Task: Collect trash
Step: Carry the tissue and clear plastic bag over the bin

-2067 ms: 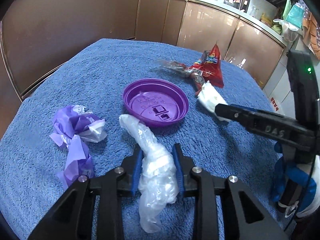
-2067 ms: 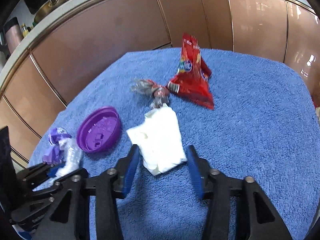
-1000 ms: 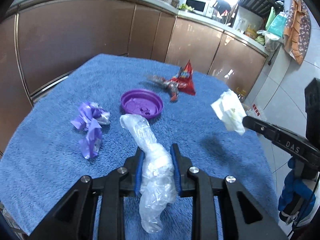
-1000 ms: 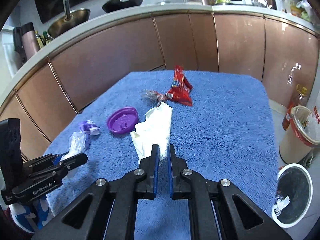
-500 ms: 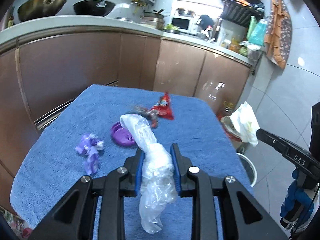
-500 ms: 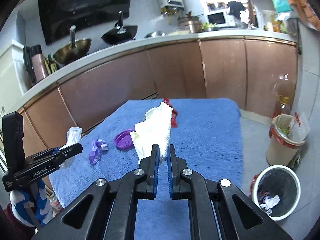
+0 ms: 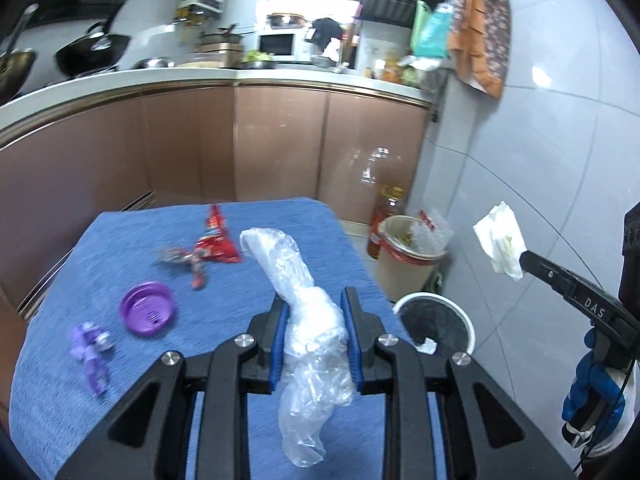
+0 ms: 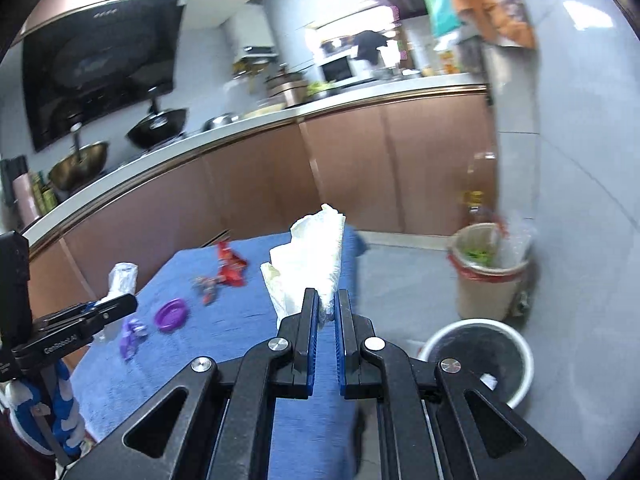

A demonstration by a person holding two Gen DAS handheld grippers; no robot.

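My left gripper is shut on a crumpled clear plastic bag, held high above the blue towel-covered table. My right gripper is shut on a crumpled white tissue; the tissue also shows in the left wrist view, out past the table's right edge. A white-rimmed trash bin with a dark liner stands on the floor by the table's right edge; it also shows in the right wrist view. A red snack wrapper, a purple lid and a purple wrapper lie on the table.
A second, beige bin with a red liner stands on the floor behind the white one, next to an oil bottle. Brown kitchen cabinets run behind the table. A grey tiled wall is on the right.
Both grippers have risen and swung right with their trash held. The table has dropped away below, and the floor bins have come closer into view.
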